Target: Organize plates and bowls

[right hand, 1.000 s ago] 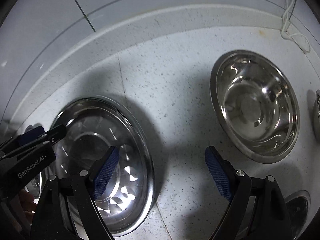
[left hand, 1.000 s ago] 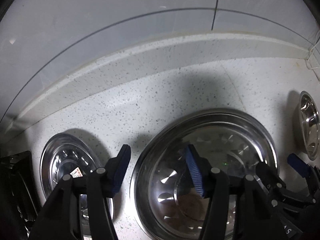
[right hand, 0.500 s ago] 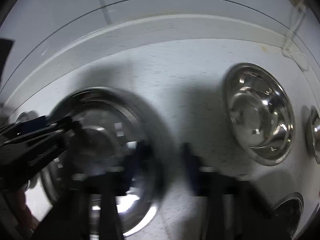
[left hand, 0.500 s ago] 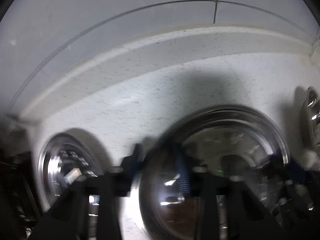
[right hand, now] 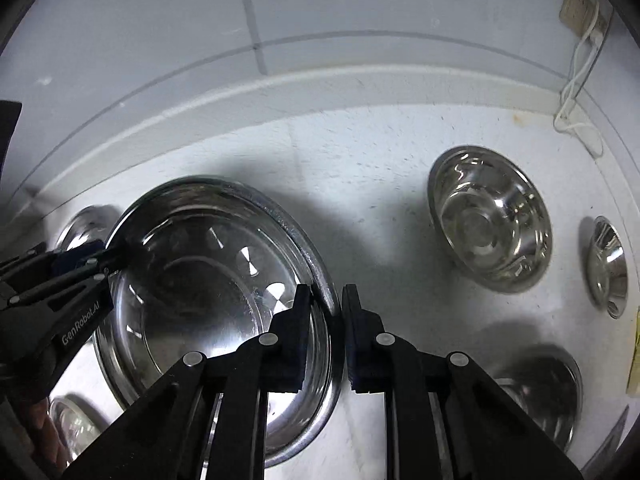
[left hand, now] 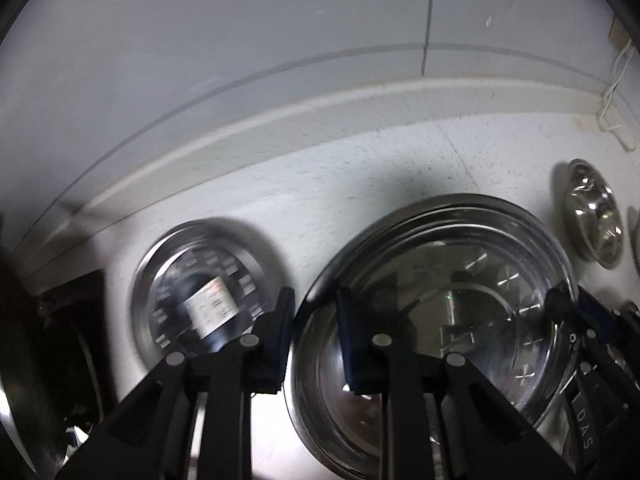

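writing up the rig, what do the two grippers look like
Both are matte black plastic linkages with silver round pivot pins and dark blue ribbed pads on the fingertips. The left gripper carries white "GenRobot.AI" lettering; the right gripper shows white letters, partly readable. No cables or sleeves visible.

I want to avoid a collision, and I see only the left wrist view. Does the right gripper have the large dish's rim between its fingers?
Observer: Yes. The right gripper is closing with the rim of the large dish between its fingers.
Operator: What lies near its right side?
Observer: Another steel dish, in shadow at the lower right, apart from the large dish.
Operator: Where does the white cable go?
Observer: The white cable runs up to a wall socket.
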Tool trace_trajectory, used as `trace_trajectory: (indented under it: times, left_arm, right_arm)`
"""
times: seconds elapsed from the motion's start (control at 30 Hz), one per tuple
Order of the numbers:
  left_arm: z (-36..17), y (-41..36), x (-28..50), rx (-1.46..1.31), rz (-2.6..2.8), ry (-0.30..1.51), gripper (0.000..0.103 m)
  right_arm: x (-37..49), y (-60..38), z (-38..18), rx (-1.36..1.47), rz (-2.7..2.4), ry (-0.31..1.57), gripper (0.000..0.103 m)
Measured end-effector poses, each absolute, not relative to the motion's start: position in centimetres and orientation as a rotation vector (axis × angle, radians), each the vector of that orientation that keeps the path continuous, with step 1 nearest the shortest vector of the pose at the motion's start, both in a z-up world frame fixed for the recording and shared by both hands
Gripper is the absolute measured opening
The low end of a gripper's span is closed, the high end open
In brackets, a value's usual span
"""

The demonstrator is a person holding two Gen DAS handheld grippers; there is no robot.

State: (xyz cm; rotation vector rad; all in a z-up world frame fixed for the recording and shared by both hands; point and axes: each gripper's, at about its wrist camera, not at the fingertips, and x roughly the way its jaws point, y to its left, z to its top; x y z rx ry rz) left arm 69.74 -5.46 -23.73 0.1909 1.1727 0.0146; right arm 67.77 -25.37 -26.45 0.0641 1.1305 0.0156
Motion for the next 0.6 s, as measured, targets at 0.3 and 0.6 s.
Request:
trace_trajectory:
  times: [0.3,0.6]
  left_arm:
    - [-20.0,5.0,58.0,0.125,0.154,1.111,0.02]
    - [-24.4,12.7,51.9,0.079,0.278,1.211,0.021]
  right_arm:
    - [57.5,-17.3,-22.9,0.008,0.223,1.106,0.014]
    - [51.2,-8.1,-26.5,-0.084,0.395,1.219,0.012]
